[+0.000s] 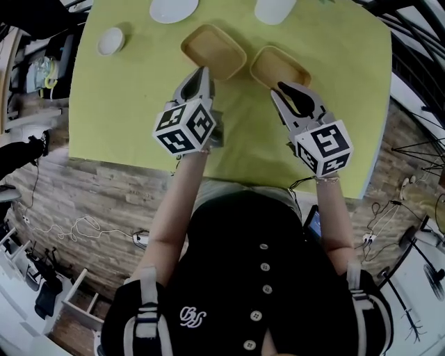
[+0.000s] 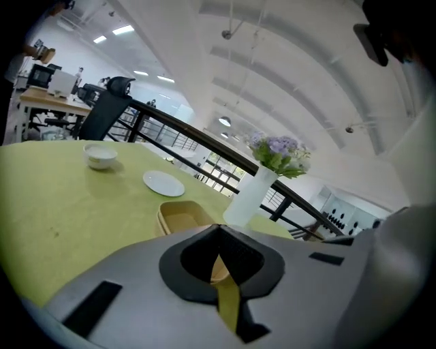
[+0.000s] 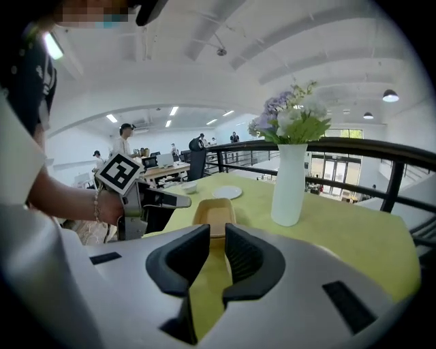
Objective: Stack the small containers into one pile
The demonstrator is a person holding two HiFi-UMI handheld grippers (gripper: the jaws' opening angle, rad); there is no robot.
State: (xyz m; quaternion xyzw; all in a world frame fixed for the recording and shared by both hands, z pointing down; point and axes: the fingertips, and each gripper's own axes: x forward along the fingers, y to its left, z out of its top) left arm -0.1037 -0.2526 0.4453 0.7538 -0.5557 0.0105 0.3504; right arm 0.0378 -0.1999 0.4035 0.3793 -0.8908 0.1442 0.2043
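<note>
**A:** What kind of place is it?
**B:** It is a big bright hall with a white ceiling (image 3: 272, 41) and a dark railing (image 3: 354, 144). In front of the person there is a table (image 1: 104, 132) covered with a yellow-green cloth (image 1: 243, 128).

**A:** Where are the containers?
**B:** Two tan rectangular containers lie on the far half of the cloth. The left container (image 1: 213, 50) and the right container (image 1: 279, 67) are just beside each other. Both stand with the open side up, and they are not yet stacked.

**A:** What else is on the table?
**B:** Behind them, at the far edge, there are a white plate (image 1: 173, 8) and a white vase (image 1: 272, 10). The right gripper view shows purple and white flowers (image 3: 289, 116) in the vase. A small white bowl (image 1: 110, 40) stands well apart, on the left.

**A:** How is the left gripper?
**B:** The left gripper (image 1: 202, 71) has its jaws pressed together, and nothing is between them. Its tips are at the near rim of the left container.

**A:** And the right one?
**B:** The right gripper (image 1: 281, 88) has its jaws partly apart. Between them I see only the cloth, so it grips nothing. Its tips are near the right container's near rim.
</note>
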